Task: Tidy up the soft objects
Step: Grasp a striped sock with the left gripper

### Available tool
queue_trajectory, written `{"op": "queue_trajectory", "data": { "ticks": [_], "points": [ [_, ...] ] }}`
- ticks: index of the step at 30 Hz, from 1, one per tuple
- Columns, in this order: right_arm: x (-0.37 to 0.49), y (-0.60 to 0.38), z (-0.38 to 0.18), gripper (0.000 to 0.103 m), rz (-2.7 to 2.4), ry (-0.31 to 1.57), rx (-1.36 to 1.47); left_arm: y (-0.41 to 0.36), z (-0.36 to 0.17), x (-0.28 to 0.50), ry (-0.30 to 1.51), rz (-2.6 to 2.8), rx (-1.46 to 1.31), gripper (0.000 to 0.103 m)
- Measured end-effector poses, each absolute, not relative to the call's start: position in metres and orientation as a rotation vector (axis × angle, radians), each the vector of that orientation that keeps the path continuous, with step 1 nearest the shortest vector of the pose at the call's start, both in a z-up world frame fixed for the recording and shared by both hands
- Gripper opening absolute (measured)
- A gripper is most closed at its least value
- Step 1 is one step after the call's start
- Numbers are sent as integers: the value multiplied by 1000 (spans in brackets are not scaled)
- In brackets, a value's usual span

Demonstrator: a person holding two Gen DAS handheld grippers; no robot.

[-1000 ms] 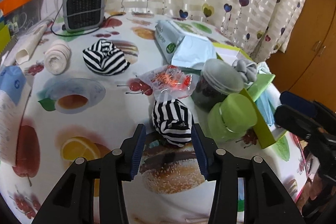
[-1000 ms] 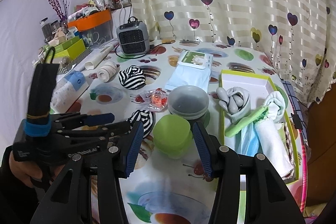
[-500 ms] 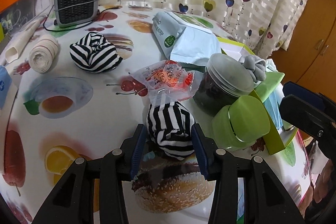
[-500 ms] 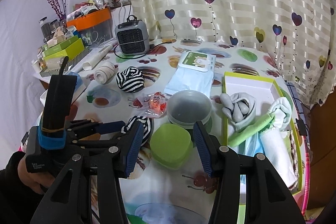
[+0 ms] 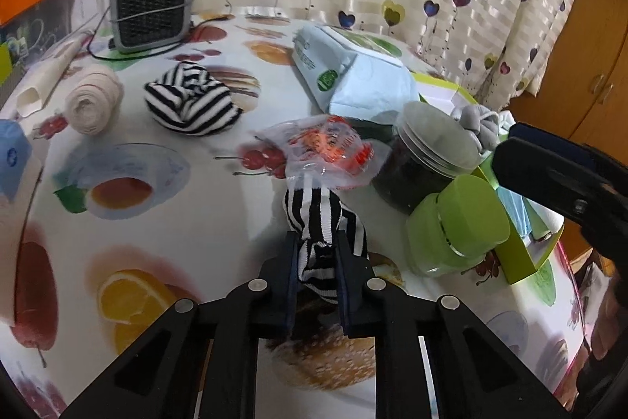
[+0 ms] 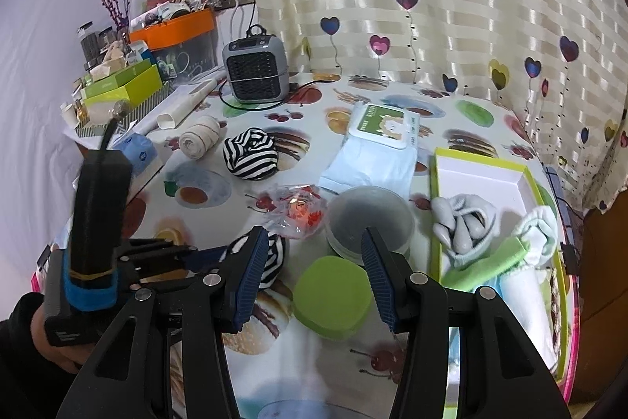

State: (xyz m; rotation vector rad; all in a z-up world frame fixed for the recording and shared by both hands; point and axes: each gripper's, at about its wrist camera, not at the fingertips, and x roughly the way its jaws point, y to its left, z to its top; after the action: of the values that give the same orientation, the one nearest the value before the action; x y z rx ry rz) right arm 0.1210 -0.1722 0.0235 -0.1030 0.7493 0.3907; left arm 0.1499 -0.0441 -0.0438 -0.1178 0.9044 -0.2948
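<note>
Your left tongs (image 5: 316, 271) are clamped on the striped sock bundle (image 5: 324, 222) low over the worktop (image 5: 165, 214); the green-rimmed tray (image 6: 481, 160) lies to its right, nearer your spread, empty right tongs (image 6: 314, 275).

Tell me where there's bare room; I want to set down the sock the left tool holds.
The back half of the green tray is bare white, behind the grey sock bundle. The tablecloth is open between the far striped sock and the blue tissue pack. It is crowded around the green-lidded jar, grey-lidded jar and snack packet.
</note>
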Motion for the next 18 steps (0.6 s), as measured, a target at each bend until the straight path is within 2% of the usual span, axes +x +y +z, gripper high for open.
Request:
{"op": "queue_trajectory", "data": {
  "ticks": [18],
  "points": [
    [170, -99, 17, 50, 483, 810, -193, 29, -35, 136, 852, -197, -209, 15]
  ]
}}
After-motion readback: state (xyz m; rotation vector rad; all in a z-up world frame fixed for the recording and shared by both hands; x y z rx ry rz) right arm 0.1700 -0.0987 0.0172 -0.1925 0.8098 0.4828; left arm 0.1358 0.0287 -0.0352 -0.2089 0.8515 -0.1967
